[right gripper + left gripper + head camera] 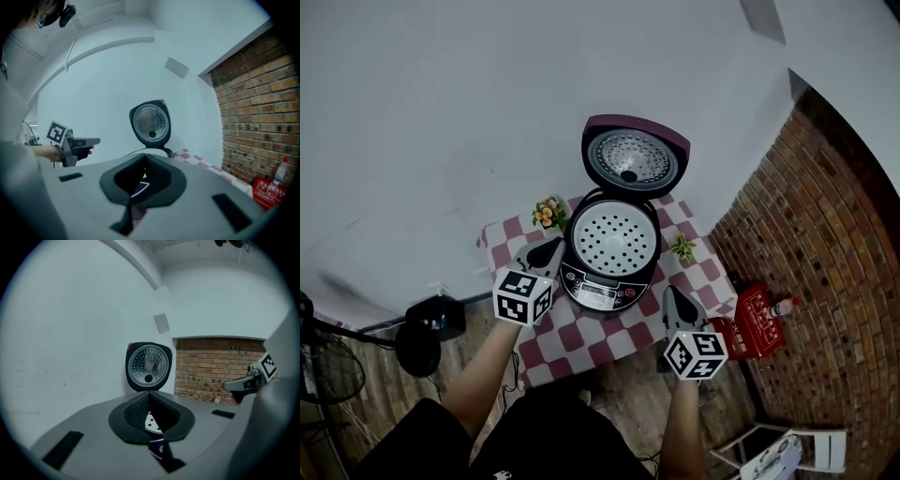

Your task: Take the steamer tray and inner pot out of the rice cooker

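The rice cooker (605,291) stands on a checked table (581,342) with its purple lid (635,155) swung up. A white perforated steamer tray (612,236) lies in its mouth and hides the inner pot. My left gripper (551,251) is shut and empty, just left of the cooker's body. Off the cooker's front right, my right gripper (673,296) is also shut and empty. In the left gripper view the closed left gripper (150,394) points at the lid (148,366), with a strip of tray (152,422) below. In the right gripper view the right gripper (144,157) faces the lid (150,123).
A small flower pot (548,214) sits at the table's back left and a little plant (682,247) at its right. On the floor to the right are a red box (750,323) and a bottle (783,306) by the brick wall (834,244). A fan (328,366) stands at left.
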